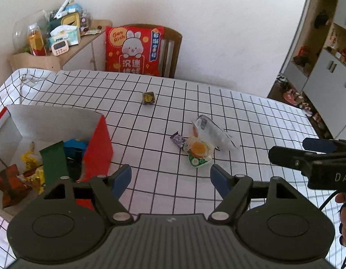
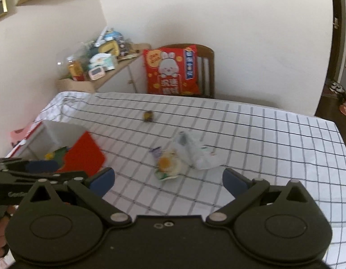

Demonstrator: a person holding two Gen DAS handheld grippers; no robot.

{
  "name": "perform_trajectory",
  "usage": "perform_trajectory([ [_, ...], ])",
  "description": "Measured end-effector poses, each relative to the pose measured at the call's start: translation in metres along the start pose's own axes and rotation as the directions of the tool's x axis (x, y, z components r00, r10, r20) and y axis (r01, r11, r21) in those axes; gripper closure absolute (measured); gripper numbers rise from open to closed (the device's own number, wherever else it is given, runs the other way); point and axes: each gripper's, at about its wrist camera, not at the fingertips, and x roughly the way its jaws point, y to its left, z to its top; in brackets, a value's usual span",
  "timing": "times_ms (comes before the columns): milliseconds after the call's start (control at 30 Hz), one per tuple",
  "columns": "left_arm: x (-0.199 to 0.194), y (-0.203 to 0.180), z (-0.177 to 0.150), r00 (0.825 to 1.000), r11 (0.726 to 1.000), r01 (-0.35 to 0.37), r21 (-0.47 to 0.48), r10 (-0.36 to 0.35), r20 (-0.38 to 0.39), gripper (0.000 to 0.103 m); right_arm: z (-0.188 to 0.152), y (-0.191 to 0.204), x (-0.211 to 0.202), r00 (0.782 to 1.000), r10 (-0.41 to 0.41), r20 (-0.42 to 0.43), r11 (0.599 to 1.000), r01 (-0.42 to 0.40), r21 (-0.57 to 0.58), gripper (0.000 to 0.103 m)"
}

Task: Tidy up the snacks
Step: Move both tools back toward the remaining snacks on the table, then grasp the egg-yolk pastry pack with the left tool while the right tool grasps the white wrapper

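Most of the snacks are already in the red-and-white box (image 1: 99, 148), so that box is used as the reference here. Four things are left on the checked worktop (image 1: 251, 112). To the right of the box, a little way off, a small cluster is found: a purple wrapped candy (image 1: 177, 138), an orange-and-green packet (image 1: 198, 153) touching it, and a clear plastic bag (image 1: 214, 132) draped against the packet's far side. Farther back from the box, well apart from the cluster, a small dark cube snack (image 1: 148, 98) sits alone.

All of it is judged light and crinkly. The packet looks soft and probably slippery, so it's best pinched across its flat middle or by a sealed edge, not squeezed hard. The clear bag is floppy and will likely drag its neighbours if lifted first. The cube looks stiffer and is an easy side-to-side pinch.

The left gripper (image 1: 170, 177) is held with jaws spread and nothing between them; same for the right gripper (image 2: 168, 178), spread wide and empty, just short of the cluster.

Plenty of bare cloth is left around the cluster. The box's raised red flap is the edge to be cleared on the way in, and the two grippers are close together.
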Motion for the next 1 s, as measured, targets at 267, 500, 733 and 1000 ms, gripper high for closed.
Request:
perform_trajectory([
  [267,0.049,-0.028,0.014,0.997,1.0,-0.011,-0.015,0.01,-0.075,0.026,0.017,-0.036,0.044,0.998,-0.007,-0.06,1.0,0.007,0.006,0.0],
  [500,0.092,-0.044,0.022,0.99,1.0,-0.011,-0.022,0.008,-0.144,0.026,0.027,-0.054,0.092,0.992,-0.012,-0.129,1.0,0.013,0.005,0.001],
  [733,0.13,-0.049,0.026,0.98,0.999,-0.021,-0.031,0.015,-0.197,0.026,0.035,-0.059,0.137,0.981,-0.008,-0.192,1.0,0.007,-0.01,0.001],
  [1000,0.164,-0.05,0.029,0.97,0.998,-0.021,-0.056,0.006,-0.242,0.026,0.036,-0.053,0.177,0.972,-0.007,-0.236,0.999,-0.002,-0.038,0.005],
])
